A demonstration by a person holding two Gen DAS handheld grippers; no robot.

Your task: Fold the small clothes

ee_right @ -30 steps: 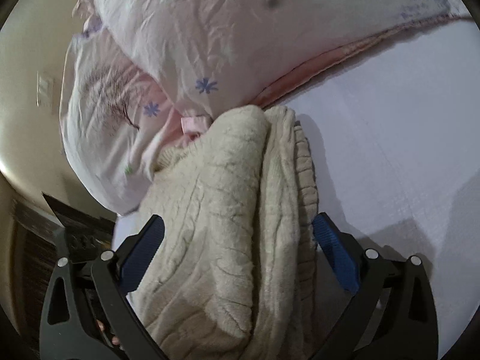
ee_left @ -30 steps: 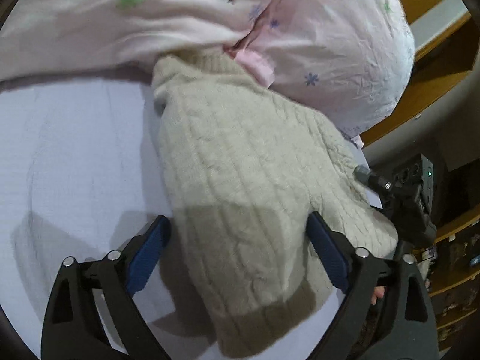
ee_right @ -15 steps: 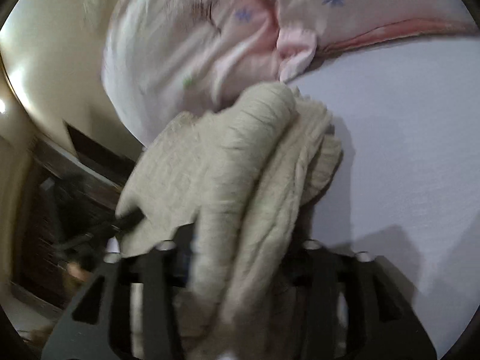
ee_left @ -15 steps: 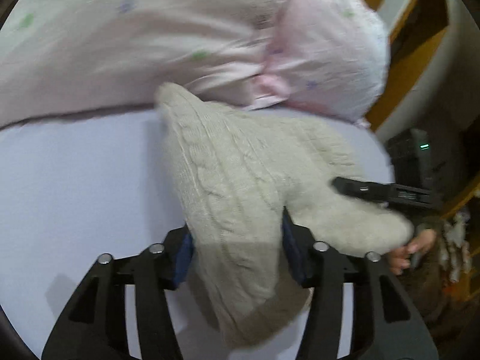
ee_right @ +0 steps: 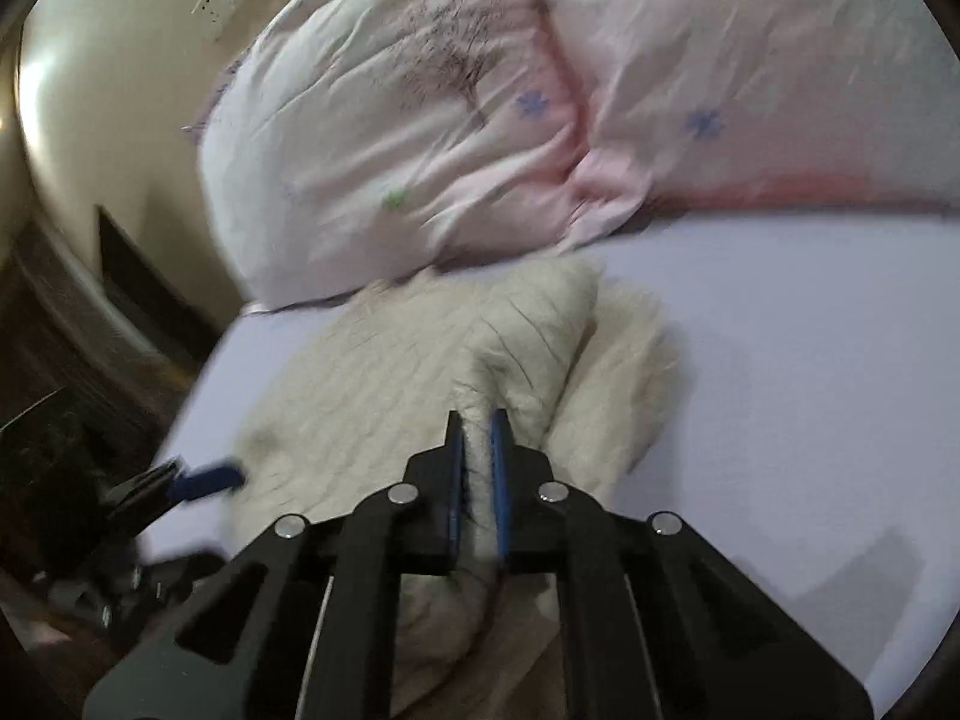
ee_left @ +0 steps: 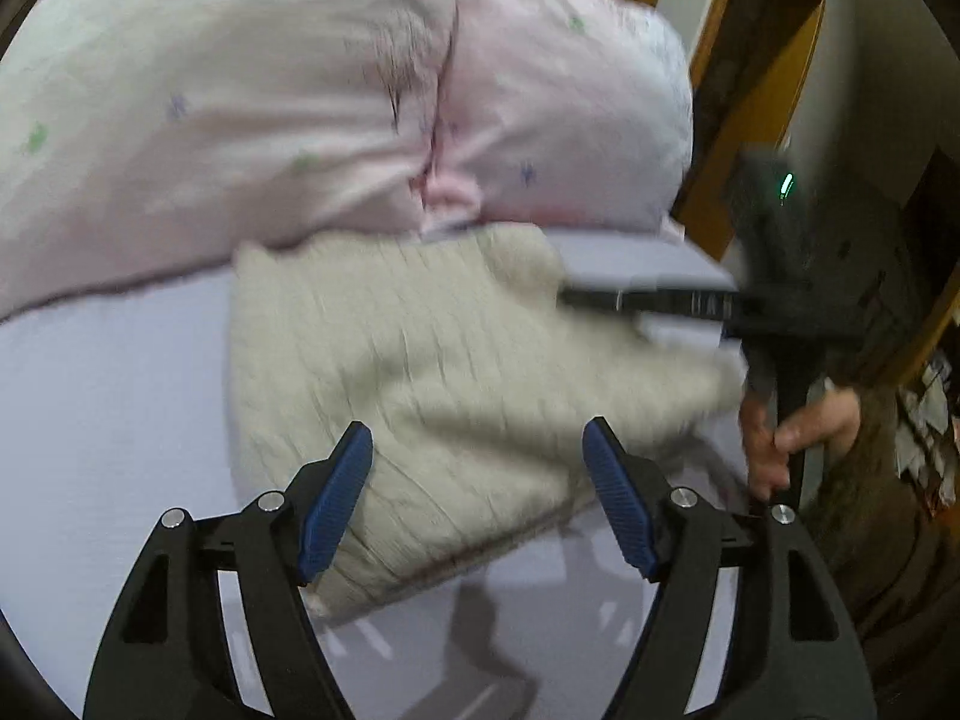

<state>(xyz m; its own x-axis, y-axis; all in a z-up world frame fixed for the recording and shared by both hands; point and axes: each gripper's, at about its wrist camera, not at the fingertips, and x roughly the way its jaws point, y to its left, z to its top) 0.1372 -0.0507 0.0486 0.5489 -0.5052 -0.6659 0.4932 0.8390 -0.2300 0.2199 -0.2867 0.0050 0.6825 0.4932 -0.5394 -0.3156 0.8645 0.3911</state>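
Note:
A cream cable-knit sweater lies bunched on the pale lilac bed sheet, in front of the pillows. My left gripper is open, its blue pads spread over the sweater's near edge without holding it. My right gripper is shut on a raised fold of the sweater and lifts it off the sheet. In the left wrist view the right gripper reaches in from the right onto the sweater's far side. In the right wrist view the left gripper's blue fingertip shows at the left.
Two pink flowered pillows lie against the sweater's far edge. Wooden furniture stands past the bed's right side. The bed edge drops to a dark floor on the left of the right wrist view.
My left gripper was shut on the sweater half a second ago and has let go and opened. My right gripper has closed tight on a fold and pulled the sweater back from the pillows.

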